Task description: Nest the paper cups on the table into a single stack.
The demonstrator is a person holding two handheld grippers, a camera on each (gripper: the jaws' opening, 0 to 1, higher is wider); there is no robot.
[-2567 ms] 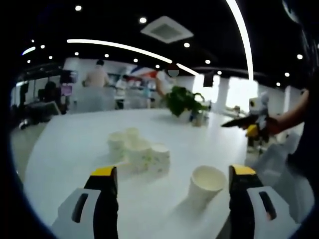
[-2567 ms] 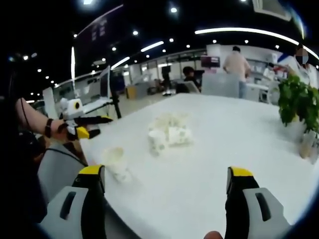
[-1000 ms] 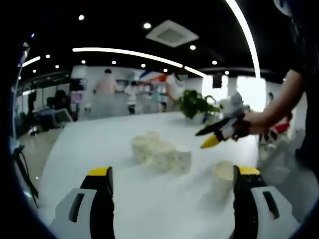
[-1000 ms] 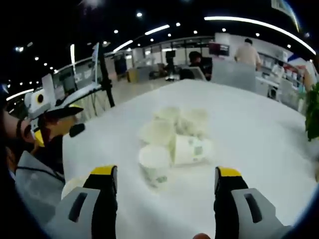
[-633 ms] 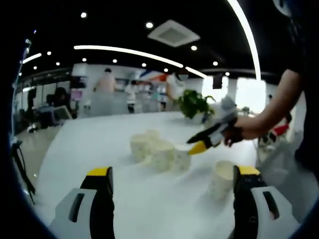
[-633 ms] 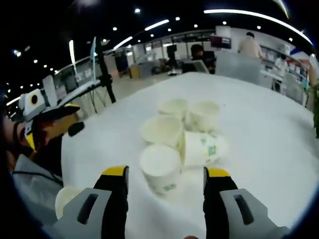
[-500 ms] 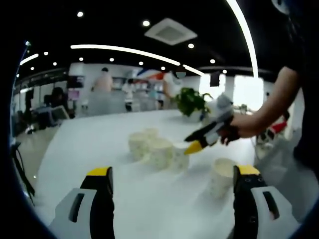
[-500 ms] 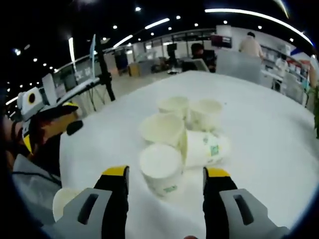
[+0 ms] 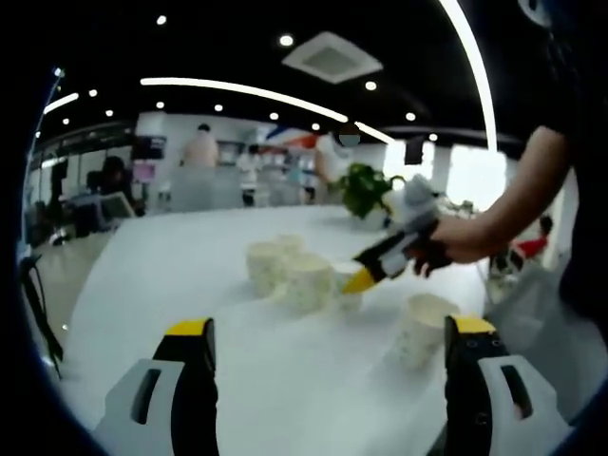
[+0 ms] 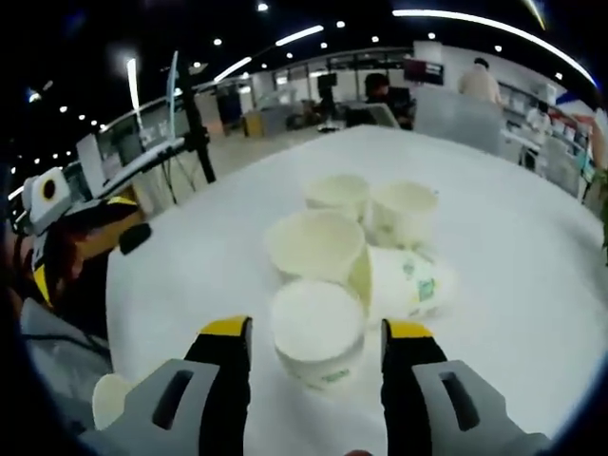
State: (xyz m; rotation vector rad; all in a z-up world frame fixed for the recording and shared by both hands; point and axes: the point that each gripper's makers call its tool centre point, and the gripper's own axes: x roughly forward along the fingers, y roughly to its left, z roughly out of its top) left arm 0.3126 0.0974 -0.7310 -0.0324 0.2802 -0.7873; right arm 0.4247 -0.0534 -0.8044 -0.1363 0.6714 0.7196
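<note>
Several white paper cups (image 10: pixel 316 242) stand bunched on the white table (image 10: pixel 513 237), with one cup on its side (image 10: pixel 408 285). The nearest upright cup (image 10: pixel 318 342) sits between the jaws of my right gripper (image 10: pixel 315 328), which is open, with a small gap on each side. In the left gripper view, the right gripper (image 9: pixel 361 280) reaches in over the bunch of cups (image 9: pixel 285 271). My left gripper (image 9: pixel 331 328) is open and holds nothing. A lone cup (image 9: pixel 421 328) stands just inside its right finger, and shows again as the lone cup (image 10: pixel 112 399). The left gripper (image 10: pixel 123 223) shows at the left.
A potted plant (image 9: pixel 366 190) stands at the far side of the table. The table edge (image 10: pixel 123 313) runs close on the left. People stand at desks (image 9: pixel 199 152) in the background. A person's arm (image 9: pixel 513 204) holds the right gripper.
My right gripper has come closer to the bunch, and its jaws have narrowed to either side of the nearest cup. The left gripper has hardly moved.
</note>
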